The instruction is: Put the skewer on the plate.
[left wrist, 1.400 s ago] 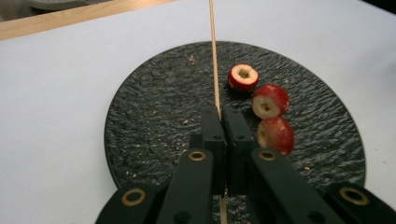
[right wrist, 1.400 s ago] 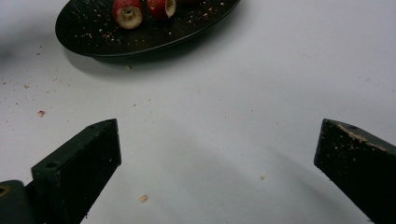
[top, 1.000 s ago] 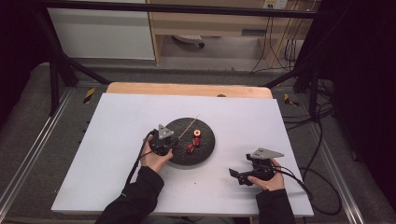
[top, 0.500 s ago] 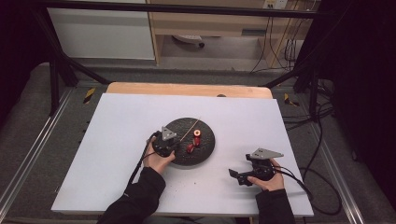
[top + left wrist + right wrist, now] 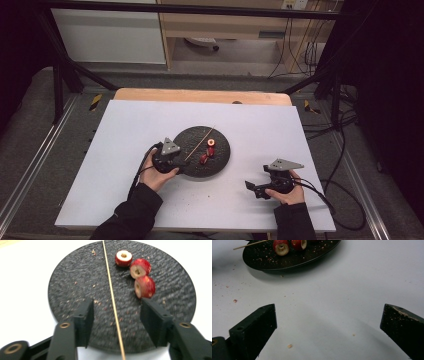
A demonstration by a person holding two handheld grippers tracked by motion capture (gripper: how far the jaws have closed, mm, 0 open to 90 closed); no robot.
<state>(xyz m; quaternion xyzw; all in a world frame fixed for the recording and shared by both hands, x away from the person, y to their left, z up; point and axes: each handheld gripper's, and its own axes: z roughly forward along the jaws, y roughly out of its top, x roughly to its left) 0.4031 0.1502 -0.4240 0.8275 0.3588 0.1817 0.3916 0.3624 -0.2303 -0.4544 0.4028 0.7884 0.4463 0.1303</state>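
Observation:
A round black plate [image 5: 222,150] lies mid-table with a thin wooden skewer [image 5: 200,142] across it and three red fruit pieces with pale cores [image 5: 211,142] beside the stick. My left gripper [image 5: 181,162] is open at the plate's near-left edge. In the left gripper view the skewer [image 5: 110,285] runs between the spread jaws of that gripper [image 5: 116,312], and the fruit pieces [image 5: 140,268] lie just beyond the right jaw. My right gripper [image 5: 250,187] is open and low over the white table at the front right, holding nothing [image 5: 329,315]. The plate [image 5: 294,260] is ahead of it.
The white board [image 5: 125,130] covers a wooden table; red crumbs [image 5: 235,300] are scattered near the plate. Black frame legs and cables stand off the table's far corners and right side. Open board surface lies left and far of the plate.
My left gripper has shifted slightly back toward the person at the plate's edge. The right gripper has stayed about where it was.

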